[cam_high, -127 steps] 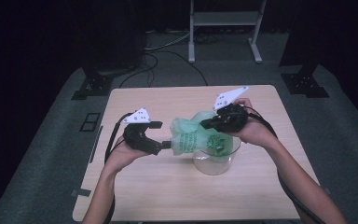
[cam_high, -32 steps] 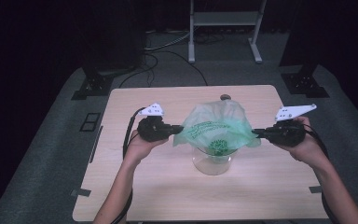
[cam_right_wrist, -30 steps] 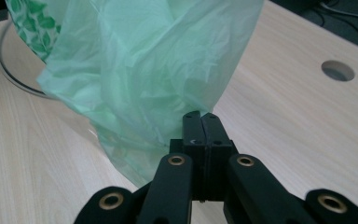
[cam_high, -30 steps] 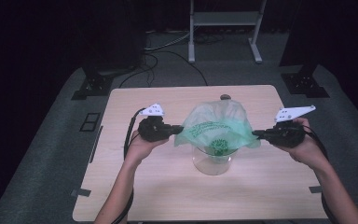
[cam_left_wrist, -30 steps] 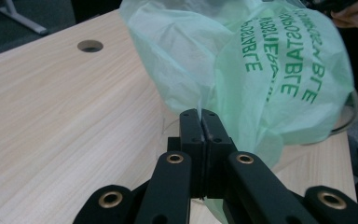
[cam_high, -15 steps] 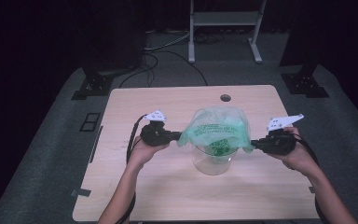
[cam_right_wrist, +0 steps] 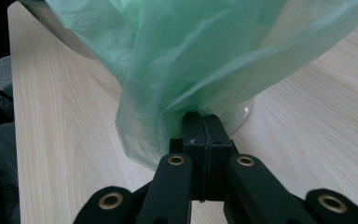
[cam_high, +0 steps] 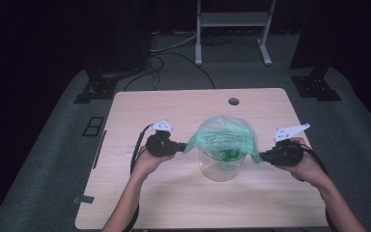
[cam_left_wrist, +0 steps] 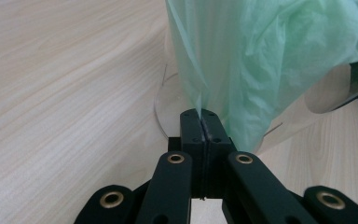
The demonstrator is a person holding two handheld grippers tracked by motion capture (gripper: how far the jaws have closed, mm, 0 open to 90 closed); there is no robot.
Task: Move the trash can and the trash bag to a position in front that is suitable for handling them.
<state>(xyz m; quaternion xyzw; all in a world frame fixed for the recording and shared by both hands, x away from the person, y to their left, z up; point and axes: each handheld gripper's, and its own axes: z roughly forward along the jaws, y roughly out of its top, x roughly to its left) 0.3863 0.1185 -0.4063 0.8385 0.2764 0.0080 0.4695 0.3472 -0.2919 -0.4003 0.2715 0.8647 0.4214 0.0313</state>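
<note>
A thin green plastic bag (cam_high: 223, 136) with dark print is stretched over the top of a clear round container (cam_high: 221, 166) standing mid-table. My left gripper (cam_high: 179, 147) is shut on the bag's left edge, level with the container's rim. My right gripper (cam_high: 264, 155) is shut on the bag's right edge. In the left gripper view the jaws pinch a fold of the green film (cam_left_wrist: 223, 70) in front of the clear container wall (cam_left_wrist: 168, 100). In the right gripper view the bag (cam_right_wrist: 191, 56) bunches at the closed jaws and drapes down toward the table.
The wooden table (cam_high: 174, 198) has a round cable hole (cam_high: 233, 101) near its far edge. Black cables trail from both grippers. Beyond the table lie dark stand bases (cam_high: 94, 89) and a white metal frame (cam_high: 232, 29) on grey carpet.
Both grippers have come down and toward me with the bag's edges, pulling the stretched bag lower over the container. Earlier they were close together at the bag, then spread apart.
</note>
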